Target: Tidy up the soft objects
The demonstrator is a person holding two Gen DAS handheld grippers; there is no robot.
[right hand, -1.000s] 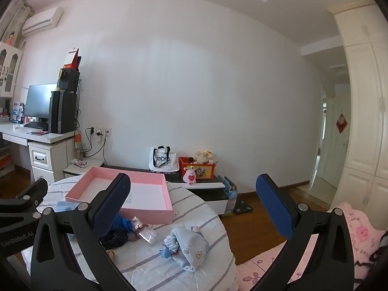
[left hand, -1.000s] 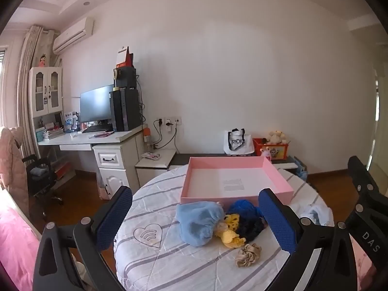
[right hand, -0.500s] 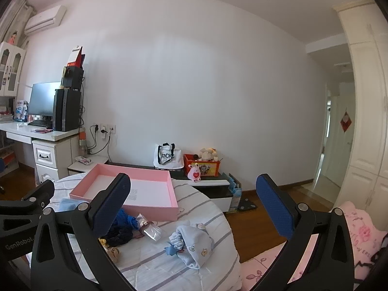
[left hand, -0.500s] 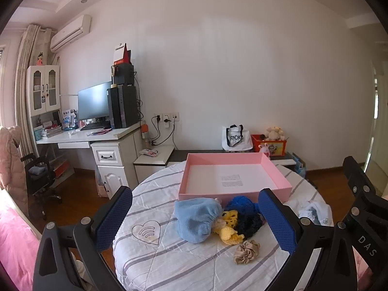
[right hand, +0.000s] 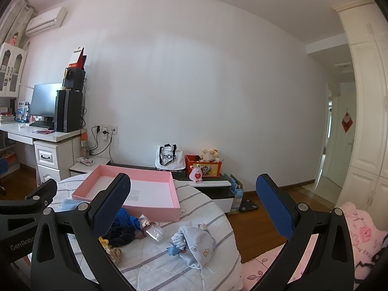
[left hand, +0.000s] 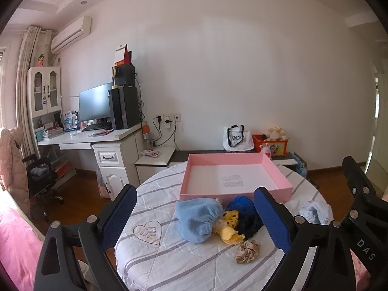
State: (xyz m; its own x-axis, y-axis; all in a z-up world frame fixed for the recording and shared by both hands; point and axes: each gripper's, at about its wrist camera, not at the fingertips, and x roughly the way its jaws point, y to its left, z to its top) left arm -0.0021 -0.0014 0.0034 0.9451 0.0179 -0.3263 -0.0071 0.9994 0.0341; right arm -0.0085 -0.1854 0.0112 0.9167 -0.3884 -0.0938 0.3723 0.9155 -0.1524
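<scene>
Little had shifted since a second earlier: the table sat slightly higher in the left wrist view then, and the left gripper (left hand: 196, 214) had begun drawing its jaws inward, though they were spread wide with nothing between them but air above the pile. The right gripper (right hand: 191, 208) hung spread as well, empty, aimed level across the room. That read as the very start of the job — no soft thing had yet gone into the pink box (left hand: 276, 169), which lay open and bare on the far side of the round table (left hand: 155, 194). Just near of the box's front wall lay the heap: a fluffy light-blue cap (left hand: 197, 219) with a gathered elastic edge on the left, a yellow crocheted doll (left hand: 230, 228) touching it, and a dark blue knitted piece (left hand: 245, 208) behind the doll. A beige scrunchie (left hand: 247, 254), ruffled and limp, lay nearer, a little apart. Off to the right sat a pale blue baby hat (right hand: 196, 245), crumpled, and a clear plastic packet (right hand: 151, 230) between it and the heap. The striped quilted cover looked soft — things might drag on it.
</scene>
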